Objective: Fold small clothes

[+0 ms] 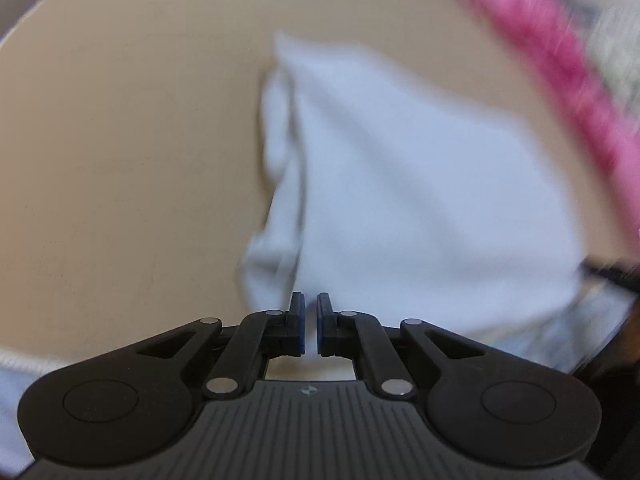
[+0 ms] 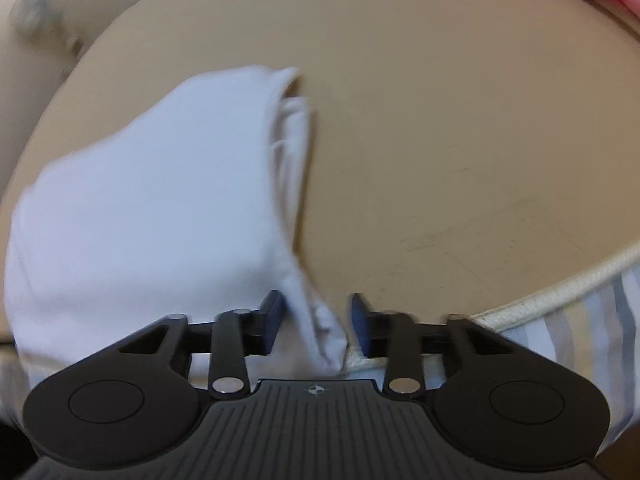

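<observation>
Pinching white garment (image 1: 420,184) edge in nearly closed left fingers (image 1: 297,320), right fingers (image 2: 272,320) parted around its hem

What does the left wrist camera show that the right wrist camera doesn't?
Only the left wrist view: the left tongs nearly closed at the white garment's near edge, and a dark object at the right edge. Only the right wrist view: the right tongs parted, with the garment's bunched edge between the fingers, and striped fabric under the table's rim. Both: the white garment, the beige round table, pink cloth at the far side.
</observation>
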